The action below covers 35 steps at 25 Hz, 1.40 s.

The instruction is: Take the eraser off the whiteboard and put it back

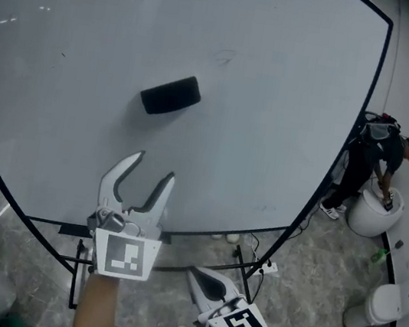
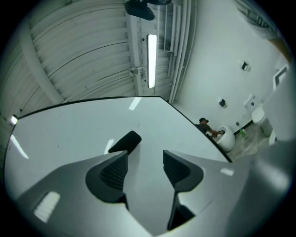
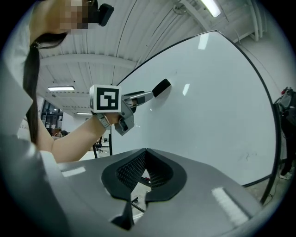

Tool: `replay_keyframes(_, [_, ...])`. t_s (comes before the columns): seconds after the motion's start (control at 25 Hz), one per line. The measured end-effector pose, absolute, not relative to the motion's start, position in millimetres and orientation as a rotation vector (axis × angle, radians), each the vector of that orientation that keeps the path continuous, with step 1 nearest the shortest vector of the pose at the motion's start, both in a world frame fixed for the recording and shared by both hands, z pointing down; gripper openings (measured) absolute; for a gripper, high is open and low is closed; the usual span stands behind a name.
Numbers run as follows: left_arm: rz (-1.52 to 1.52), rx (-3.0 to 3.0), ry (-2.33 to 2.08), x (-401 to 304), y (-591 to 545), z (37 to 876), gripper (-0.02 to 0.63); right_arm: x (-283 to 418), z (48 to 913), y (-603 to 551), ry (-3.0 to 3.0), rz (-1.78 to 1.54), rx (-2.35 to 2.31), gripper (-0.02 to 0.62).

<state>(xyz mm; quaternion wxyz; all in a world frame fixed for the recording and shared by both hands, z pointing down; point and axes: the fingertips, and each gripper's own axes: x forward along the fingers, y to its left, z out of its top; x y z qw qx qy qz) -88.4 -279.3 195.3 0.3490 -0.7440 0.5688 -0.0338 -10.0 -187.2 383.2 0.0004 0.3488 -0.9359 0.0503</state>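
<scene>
A black eraser sticks to the large whiteboard, left of its middle and tilted. My left gripper is raised in front of the board just below the eraser, open, with nothing between its fingers. In the left gripper view the eraser lies beyond the left fingertip, apart from the open gripper. My right gripper hangs lower near the board's bottom edge, shut and empty. The right gripper view shows its own jaws closed together, and the left gripper pointing at the eraser.
The whiteboard stands on a black frame with legs and cables on the marble floor. At the right a person bends over a round white container. Another white bin stands lower right.
</scene>
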Motion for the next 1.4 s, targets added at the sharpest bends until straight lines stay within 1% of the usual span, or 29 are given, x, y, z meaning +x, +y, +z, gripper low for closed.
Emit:
replay_keyframes(0.2, [-0.137,-1.763,1.483,-88.0,-319.2,144.2,0.229,-3.7,371.3,-222.3,-2.972,0.13,1.068,0.002])
replay_keyframes(0.36, [-0.219,-1.697,1.477,-87.4,-345.6,123.9,0.229,-1.4,351.2,-243.9,-3.006,0.045,1.072,0.002])
replay_keyframes(0.48, [-0.288,-1.676,1.445,-83.1,-362.0,118.8,0.231,-6.0,323.0,-257.2,-3.04,-0.086,1.08,0.002])
replay_keyframes(0.56, [-0.346,-1.674,1.424,-81.2,-370.1,117.7,0.258,-10.1,306.0,-264.8,-3.068,-0.147,1.087,0.002])
replay_keyframes(0.6, [-0.38,-1.672,1.413,-80.5,-373.8,117.8,0.259,-12.2,298.9,-268.5,-3.082,-0.164,1.089,0.002])
replay_keyframes(0.8, [-0.593,-1.594,1.355,-80.9,-390.5,123.0,0.258,-20.8,279.7,-283.5,-3.105,-0.205,1.103,0.002])
replay_keyframes(0.96, [-0.69,-1.543,1.308,-79.7,-393.9,121.3,0.252,-24.2,280.8,-291.7,-3.097,-0.19,1.116,0.002])
replay_keyframes(1.16, [-0.688,-1.554,1.303,-78.1,-393.8,120.4,0.243,-26.4,284.9,-297.5,-3.093,-0.167,1.123,0.002])
replay_keyframes(1.4, [-0.561,-1.601,1.366,-82.9,-388.9,125.3,0.239,-25.3,294.7,-301.4,-3.078,-0.122,1.131,0.002])
